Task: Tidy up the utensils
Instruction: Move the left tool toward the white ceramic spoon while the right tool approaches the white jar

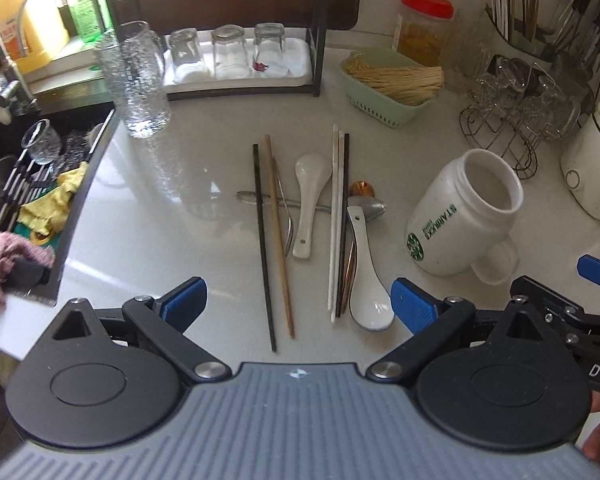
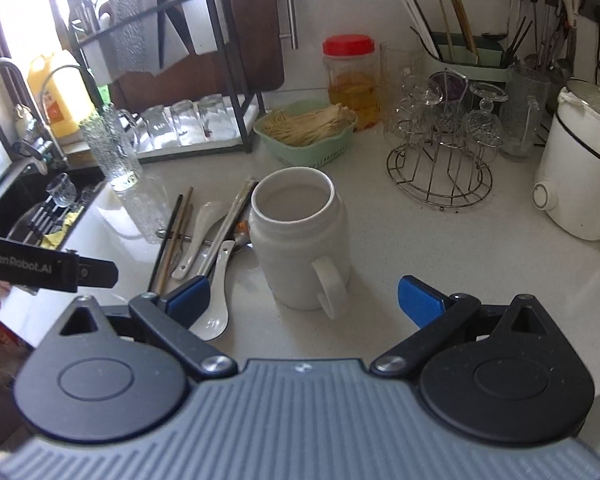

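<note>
I hold both tools wide and empty: left tool (image 1: pixel 296 304), right tool (image 2: pixel 304 300). Loose chopsticks and white ceramic spoons (image 1: pixel 370 276) lie mid-frame on the tabletop (image 1: pixel 160 208); next I'd likely load them into the white mug (image 2: pixel 300 240).

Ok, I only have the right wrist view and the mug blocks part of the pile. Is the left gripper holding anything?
Observer: No, the left gripper is open and empty, near the chopsticks' ends.
Operator: What's hidden behind the mug?
Observer: The bowl of a metal spoon, which lies crosswise among the chopsticks.
Operator: Any marking on the mug's far side?
Observer: Yes, the mug has a green Starbucks logo there.
</note>
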